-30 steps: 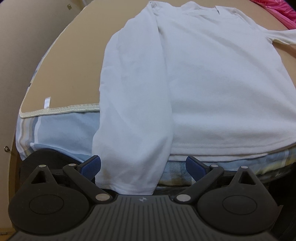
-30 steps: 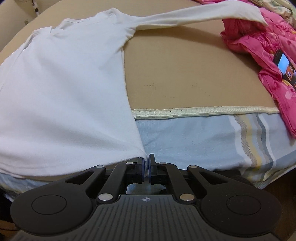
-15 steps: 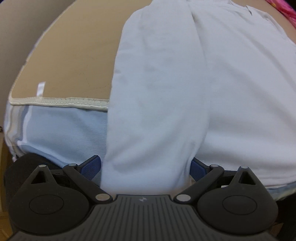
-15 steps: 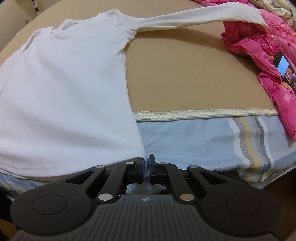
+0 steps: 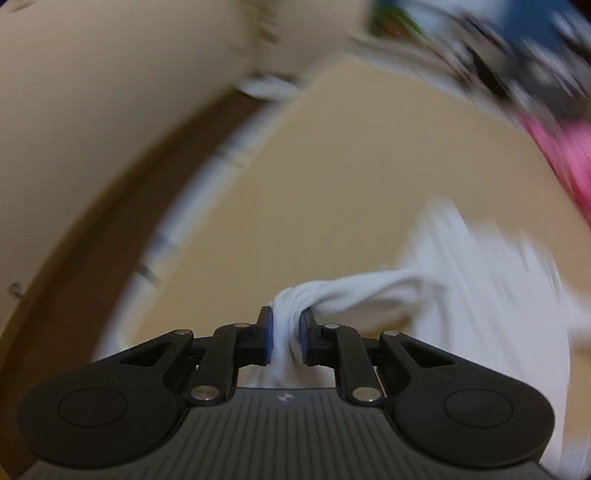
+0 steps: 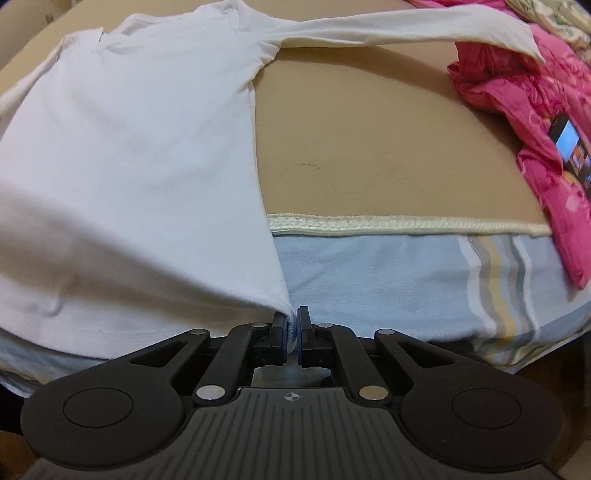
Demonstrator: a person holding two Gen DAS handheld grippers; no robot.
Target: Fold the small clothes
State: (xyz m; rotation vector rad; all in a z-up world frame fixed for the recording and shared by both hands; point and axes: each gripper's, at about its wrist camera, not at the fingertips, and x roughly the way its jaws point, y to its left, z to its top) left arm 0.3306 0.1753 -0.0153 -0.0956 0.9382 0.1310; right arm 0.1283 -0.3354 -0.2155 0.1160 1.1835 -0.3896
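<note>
A white long-sleeved shirt (image 6: 140, 155) lies spread on a tan blanket (image 6: 369, 147) on a bed. My right gripper (image 6: 291, 328) is shut on the shirt's lower right hem corner at the bed's front edge. The shirt's right sleeve (image 6: 406, 35) stretches out toward the far right. My left gripper (image 5: 286, 332) is shut on a bunched part of the shirt's left sleeve (image 5: 354, 295) and holds it lifted above the blanket (image 5: 314, 192); this view is blurred by motion.
A pink jacket (image 6: 535, 122) lies bunched at the right with a phone (image 6: 570, 147) on it. A striped light-blue sheet (image 6: 406, 280) hangs over the bed's front edge. A beige wall (image 5: 110, 92) is to the left.
My left gripper has closed on the left sleeve and swung it up and away from the bed edge. My right gripper has kept its hold on the hem corner.
</note>
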